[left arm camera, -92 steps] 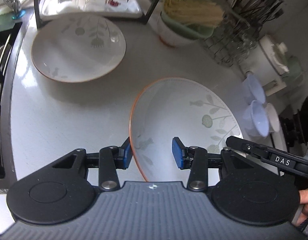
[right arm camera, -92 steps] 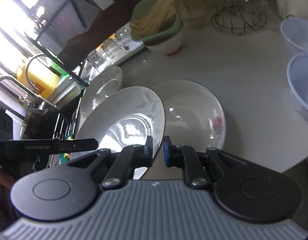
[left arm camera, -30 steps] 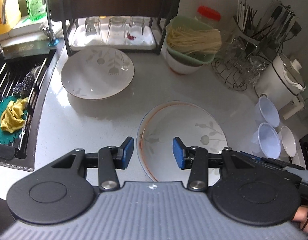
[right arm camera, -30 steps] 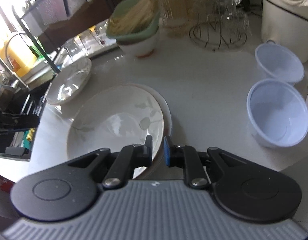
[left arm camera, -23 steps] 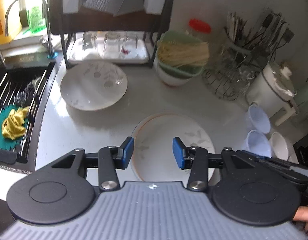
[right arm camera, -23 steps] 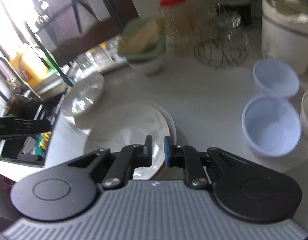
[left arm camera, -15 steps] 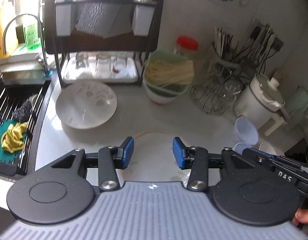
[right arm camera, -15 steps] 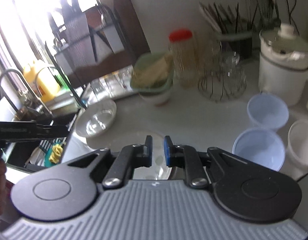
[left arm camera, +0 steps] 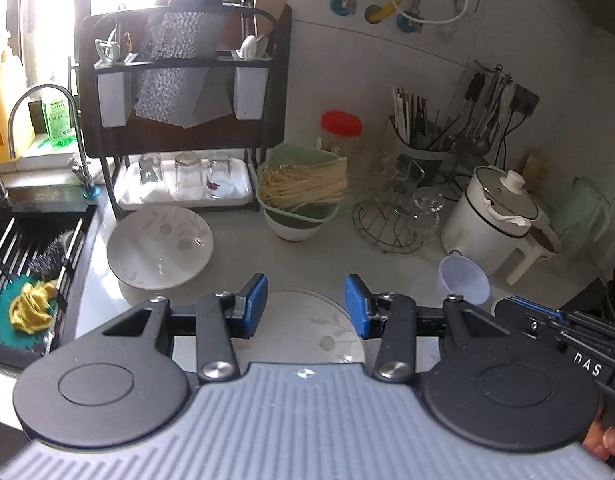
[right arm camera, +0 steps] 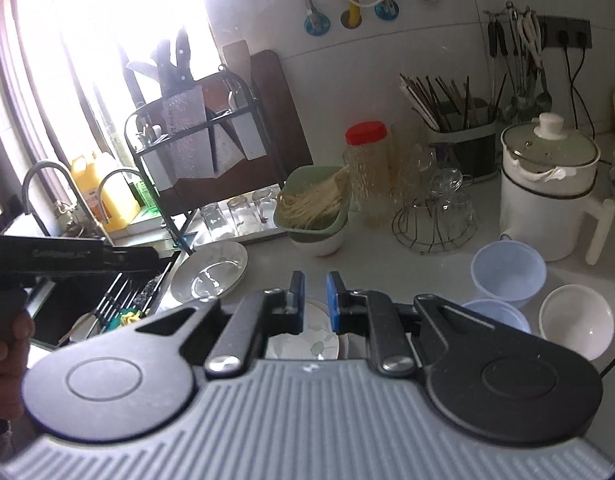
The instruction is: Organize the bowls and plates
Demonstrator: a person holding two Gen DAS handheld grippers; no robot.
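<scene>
Both grippers have pulled way back and up off the stacked plates [left arm camera: 307, 320], which sit on the counter [left arm camera: 235, 248]. Left gripper [left arm camera: 305, 306] hangs wide open, right gripper [right arm camera: 315, 300] nearly closed, holding nothing. Lone plate [left arm camera: 159, 246] near the sink probably goes next.

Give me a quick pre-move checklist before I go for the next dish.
1. Left gripper empty, jaws wide: ok.
2. Right gripper empty: ok; jaws nearly together, too narrow for a rim: not ok.
3. Stacked plates lying flat below both grippers: ok.
4. Lone plate by the rack unobstructed: ok.
5. Lilac bowls and white bowl upright, separate: ok.
6. Stack centred: cannot tell, grippers hide it.
</scene>
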